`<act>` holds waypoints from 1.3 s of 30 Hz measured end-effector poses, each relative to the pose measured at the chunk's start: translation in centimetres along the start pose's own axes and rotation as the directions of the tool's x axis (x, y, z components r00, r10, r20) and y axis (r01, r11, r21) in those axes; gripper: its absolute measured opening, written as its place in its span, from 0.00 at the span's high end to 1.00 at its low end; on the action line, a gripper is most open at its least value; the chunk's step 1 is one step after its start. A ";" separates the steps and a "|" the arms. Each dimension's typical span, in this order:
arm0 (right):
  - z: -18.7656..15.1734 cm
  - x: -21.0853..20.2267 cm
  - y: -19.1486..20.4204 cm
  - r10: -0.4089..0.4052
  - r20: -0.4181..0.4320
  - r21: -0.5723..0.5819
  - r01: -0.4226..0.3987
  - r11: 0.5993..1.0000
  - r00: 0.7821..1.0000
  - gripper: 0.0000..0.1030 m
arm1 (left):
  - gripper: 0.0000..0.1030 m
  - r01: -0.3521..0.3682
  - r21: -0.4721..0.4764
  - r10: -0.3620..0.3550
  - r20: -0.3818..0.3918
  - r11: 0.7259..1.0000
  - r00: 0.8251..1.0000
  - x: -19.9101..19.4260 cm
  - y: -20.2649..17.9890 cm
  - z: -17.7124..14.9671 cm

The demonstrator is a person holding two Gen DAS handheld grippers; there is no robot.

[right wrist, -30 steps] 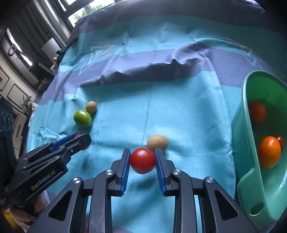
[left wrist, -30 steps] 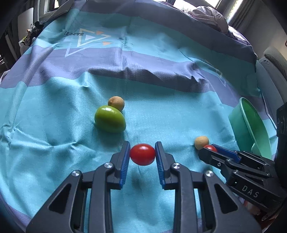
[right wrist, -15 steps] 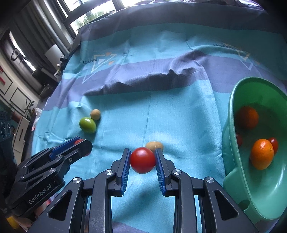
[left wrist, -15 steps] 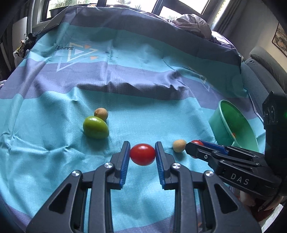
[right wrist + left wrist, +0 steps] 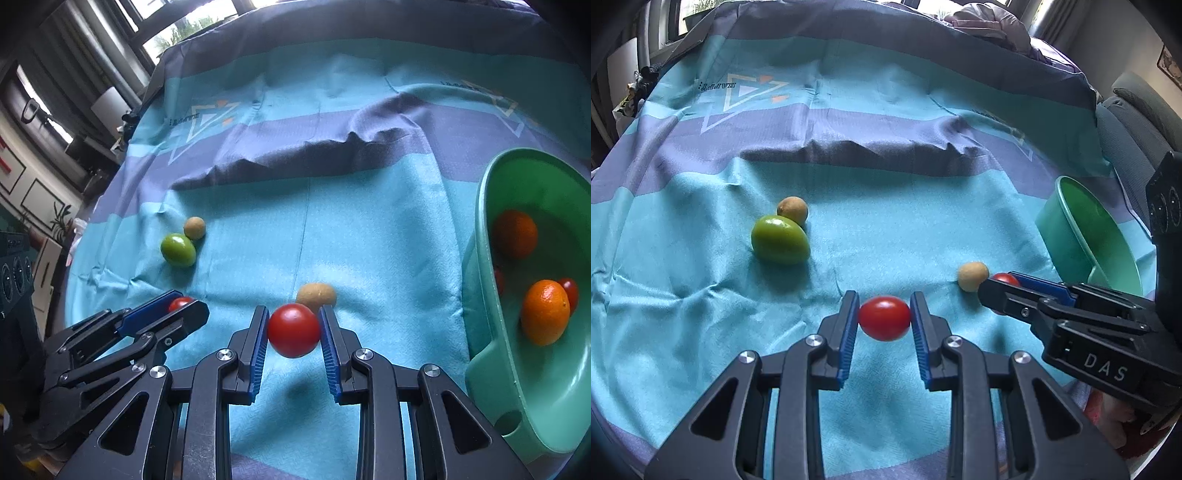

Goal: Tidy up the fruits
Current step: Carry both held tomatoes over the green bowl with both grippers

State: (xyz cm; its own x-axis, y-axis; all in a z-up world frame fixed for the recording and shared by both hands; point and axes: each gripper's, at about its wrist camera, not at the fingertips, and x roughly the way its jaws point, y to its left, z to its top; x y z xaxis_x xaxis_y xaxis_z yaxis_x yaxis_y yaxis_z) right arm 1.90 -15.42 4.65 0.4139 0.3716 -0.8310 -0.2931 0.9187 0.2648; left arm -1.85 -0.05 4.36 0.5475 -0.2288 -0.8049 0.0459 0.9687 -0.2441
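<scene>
My left gripper point(image 5: 884, 317) is shut on a red cherry tomato point(image 5: 884, 318), held above the cloth. My right gripper point(image 5: 293, 330) is shut on a second red tomato point(image 5: 293, 329); in the left wrist view it shows at the right with its tomato point(image 5: 1006, 278) at the tips. A tan fruit point(image 5: 316, 295) lies on the cloth just behind the right gripper's tips. A green fruit point(image 5: 780, 240) and a small tan fruit point(image 5: 792, 209) lie together at the left. The green bowl point(image 5: 491, 373) at the right holds two oranges point(image 5: 545, 317) and small red tomatoes.
A teal and purple cloth point(image 5: 886, 122) covers the table, with a raised dark fold point(image 5: 871, 153) across its middle. A grey sofa arm point(image 5: 1137, 110) stands beyond the bowl point(image 5: 1071, 229). Windows and furniture line the far left side.
Both grippers keep their tomatoes. The left wrist view has shifted slightly, with the green fruit and the bowl drifting across the frame; the right view now sees more of the bowl.
</scene>
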 end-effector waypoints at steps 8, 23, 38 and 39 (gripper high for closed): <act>0.1 -0.2 0.0 0.004 -0.005 -0.009 -0.004 1.000 1.000 0.72 | 0.73 -0.024 -0.003 0.024 0.015 1.000 1.000 -0.7 -0.1 0.0; 1.7 -11.3 -5.1 -0.016 0.327 0.060 -0.004 0.998 0.945 0.72 | 0.73 0.093 0.100 -0.110 0.181 0.991 0.977 -5.9 -9.1 2.5; 0.3 -13.9 -13.9 -0.196 0.349 0.247 0.111 0.963 0.916 0.71 | 0.73 0.156 0.216 -0.180 0.097 0.964 0.979 -1.2 -19.7 3.5; 0.3 -13.6 -14.3 -0.211 0.338 0.258 0.125 0.958 0.917 0.71 | 0.73 0.159 0.220 -0.181 0.085 0.962 0.980 -0.7 -20.2 3.5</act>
State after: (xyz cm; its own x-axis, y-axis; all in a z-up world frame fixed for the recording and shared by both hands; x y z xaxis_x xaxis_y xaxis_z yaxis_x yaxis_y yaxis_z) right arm 0.73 -33.57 12.33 0.7328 0.1923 -0.6527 -0.0062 0.9611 0.2762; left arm -0.29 -19.07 11.74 0.5988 -0.3917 -0.6985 0.3155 0.9171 -0.2438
